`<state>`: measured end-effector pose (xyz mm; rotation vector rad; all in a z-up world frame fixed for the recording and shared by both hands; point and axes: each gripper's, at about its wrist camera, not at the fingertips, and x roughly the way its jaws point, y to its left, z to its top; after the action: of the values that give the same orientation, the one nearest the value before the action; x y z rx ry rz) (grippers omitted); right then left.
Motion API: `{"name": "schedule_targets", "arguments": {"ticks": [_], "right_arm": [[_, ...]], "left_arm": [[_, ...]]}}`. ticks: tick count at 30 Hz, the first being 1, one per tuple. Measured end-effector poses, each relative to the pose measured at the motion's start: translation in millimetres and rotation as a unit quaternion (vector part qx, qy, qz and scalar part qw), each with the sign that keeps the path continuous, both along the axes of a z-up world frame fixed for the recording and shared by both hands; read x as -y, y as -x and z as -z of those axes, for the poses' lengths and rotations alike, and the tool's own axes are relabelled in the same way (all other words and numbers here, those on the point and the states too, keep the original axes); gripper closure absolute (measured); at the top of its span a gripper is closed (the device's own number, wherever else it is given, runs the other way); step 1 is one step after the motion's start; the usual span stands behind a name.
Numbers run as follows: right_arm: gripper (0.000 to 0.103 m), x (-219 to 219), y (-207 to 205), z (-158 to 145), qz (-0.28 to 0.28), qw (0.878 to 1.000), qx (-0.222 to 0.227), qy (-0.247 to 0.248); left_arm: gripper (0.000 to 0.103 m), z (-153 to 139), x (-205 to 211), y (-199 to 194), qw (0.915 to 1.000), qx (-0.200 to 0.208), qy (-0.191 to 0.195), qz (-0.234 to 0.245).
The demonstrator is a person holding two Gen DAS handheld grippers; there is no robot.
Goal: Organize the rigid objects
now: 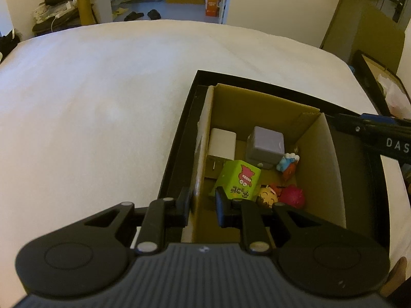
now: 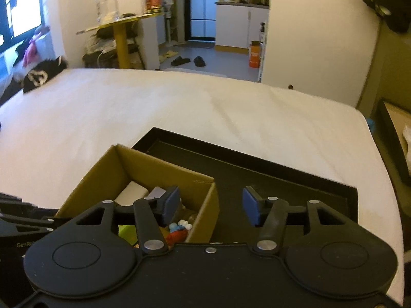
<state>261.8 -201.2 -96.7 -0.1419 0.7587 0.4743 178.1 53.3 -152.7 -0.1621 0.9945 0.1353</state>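
While the left tongs (image 1: 201,206) pinch the near-left wall of the cardboard box (image 1: 317,154), the box is held steady; one pad sits outside the wall, the other inside. The right tongs (image 2: 210,206) stand spread w/ nothing between the pads, hovering over the box's right wall and the black tray (image 2: 257,169) beside it.

Box contents, near to far:
- Round-headed cartoon figure (image 1: 268,197) and a pink ball-like toy (image 1: 292,195), touching, at the near end.
- Green carton w/ pink cartoon print (image 1: 239,179), tilted, just beside the inner pad.
- Small blue-and-red figure (image 1: 289,165), approx. mid-box at the right.
- White plug adapter (image 1: 222,145) and grey-purple cube (image 1: 265,145), at the far end, side by side.

The box stands inside the black tray, which lies on a white bed (image 1: 102,89).

Handling, est. only: all items look light and stiff. The carton's thin walls may dent, so grip it across its flat faces w/ moderate force. The cube and adapter have smooth, likely slippery sides; grip on parallel faces, not corners. The figures are irregular; take the widest firm part, e.g. the head. The box wall is thin and flexes, so it's best not to lift the load by that wall alone.
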Motion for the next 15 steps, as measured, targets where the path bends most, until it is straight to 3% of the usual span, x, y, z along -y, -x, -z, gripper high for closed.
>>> {"name": "schedule_targets", "arguments": {"ticks": [7, 15], "right_arm": [[0.048, 25.6, -7.8, -10.8, 0.031, 0.997, -0.049, -0.057], [0.044, 49.4, 13.6, -19.6, 0.070, 0.991, -0.076, -0.083]], "left_arm": [[0.081, -12.7, 3.9, 3.9, 0.9999, -0.008, 0.002, -0.007], [0.080, -39.8, 1.1, 16.2, 0.9998, 0.012, 0.012, -0.010]]}}
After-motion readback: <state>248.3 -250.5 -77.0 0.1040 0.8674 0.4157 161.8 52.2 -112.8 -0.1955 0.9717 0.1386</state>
